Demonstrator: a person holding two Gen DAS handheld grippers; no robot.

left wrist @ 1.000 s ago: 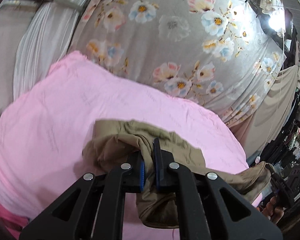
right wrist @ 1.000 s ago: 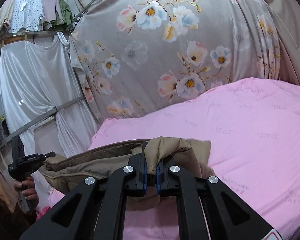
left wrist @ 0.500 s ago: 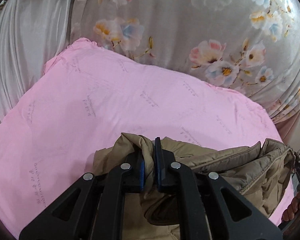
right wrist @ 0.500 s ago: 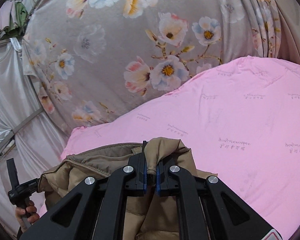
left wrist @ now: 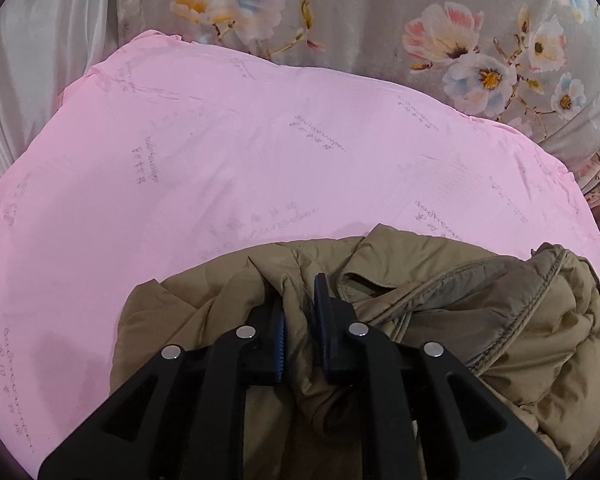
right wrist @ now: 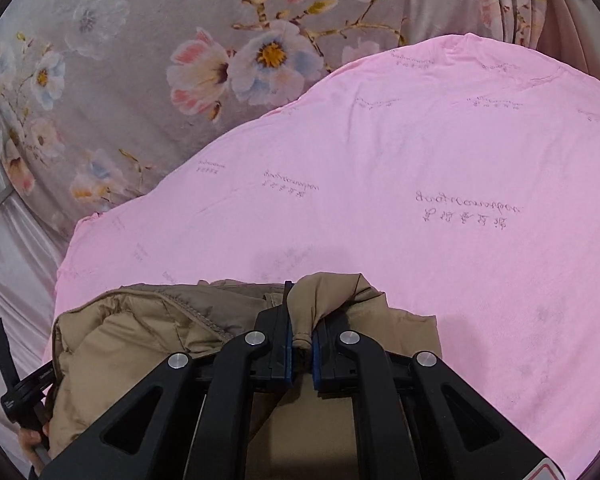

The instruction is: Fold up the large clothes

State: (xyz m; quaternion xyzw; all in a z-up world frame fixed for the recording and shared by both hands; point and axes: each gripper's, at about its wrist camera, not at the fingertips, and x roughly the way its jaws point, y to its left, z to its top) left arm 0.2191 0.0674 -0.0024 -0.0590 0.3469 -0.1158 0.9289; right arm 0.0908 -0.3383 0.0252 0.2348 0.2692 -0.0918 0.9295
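Note:
A tan padded jacket (left wrist: pixel 480 312) lies bunched at the near edge of a pink sheet-covered bed (left wrist: pixel 220 152). My left gripper (left wrist: pixel 300 312) is shut on a fold of the jacket's fabric, which bulges up between its blue pads. In the right wrist view my right gripper (right wrist: pixel 300 328) is shut on another tan fold of the jacket (right wrist: pixel 148 328), with the rest spread to its left. The left gripper's handle (right wrist: pixel 16 392) shows at the far left of that view.
A grey floral curtain (left wrist: pixel 420 20) hangs behind the bed, and it also shows in the right wrist view (right wrist: pixel 180 40). White drapes (left wrist: pixel 32 60) hang to the left. The pink sheet (right wrist: pixel 460 180) stretches wide beyond the jacket.
Both grippers have tilted down and moved lower over the bed with the jacket held. The jacket now rests more on the pink sheet, and the bed fills more of both views.

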